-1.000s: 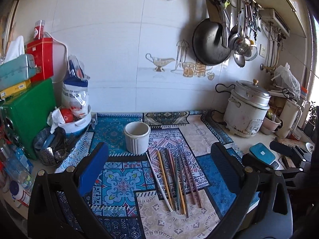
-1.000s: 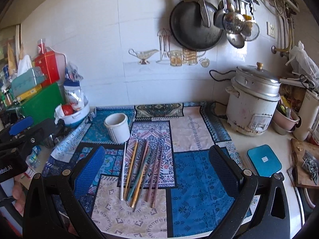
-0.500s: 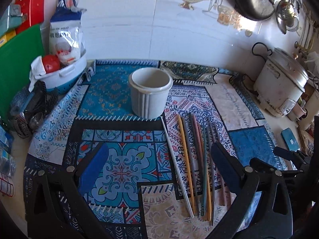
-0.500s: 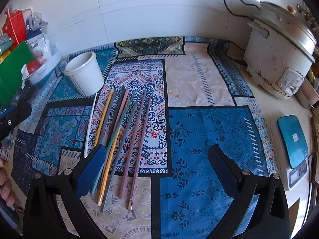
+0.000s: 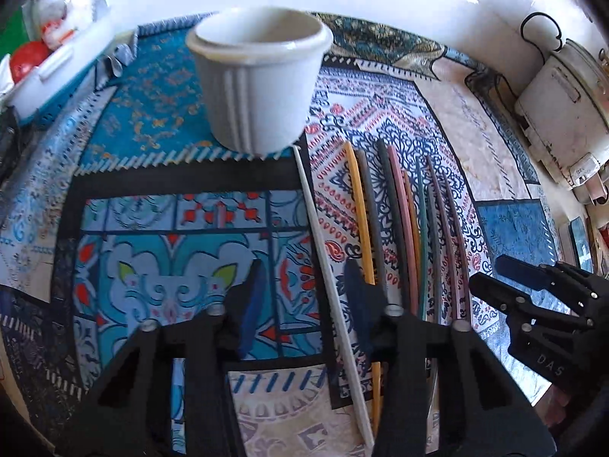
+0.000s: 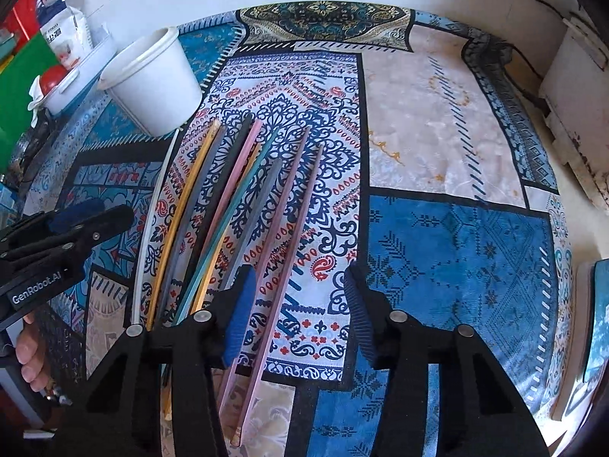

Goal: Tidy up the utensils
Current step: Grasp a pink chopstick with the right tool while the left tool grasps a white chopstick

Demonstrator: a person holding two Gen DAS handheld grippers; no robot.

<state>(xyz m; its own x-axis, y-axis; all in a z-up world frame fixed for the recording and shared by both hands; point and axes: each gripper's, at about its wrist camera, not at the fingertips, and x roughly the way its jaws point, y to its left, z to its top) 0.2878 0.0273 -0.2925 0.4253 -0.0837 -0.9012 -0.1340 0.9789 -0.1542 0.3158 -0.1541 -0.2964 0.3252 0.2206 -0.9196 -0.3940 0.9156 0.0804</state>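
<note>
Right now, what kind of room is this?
Probably a home kitchen counter: a row of chopsticks lies on a patterned mat by a white cup, with a rice cooker against the wall.

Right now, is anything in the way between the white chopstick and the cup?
Nothing visible is. The white chopstick lies flat on the mat, its far tip right at the foot of the cup, whose open mouth faces up. The other chopsticks lie off to its side.
</note>
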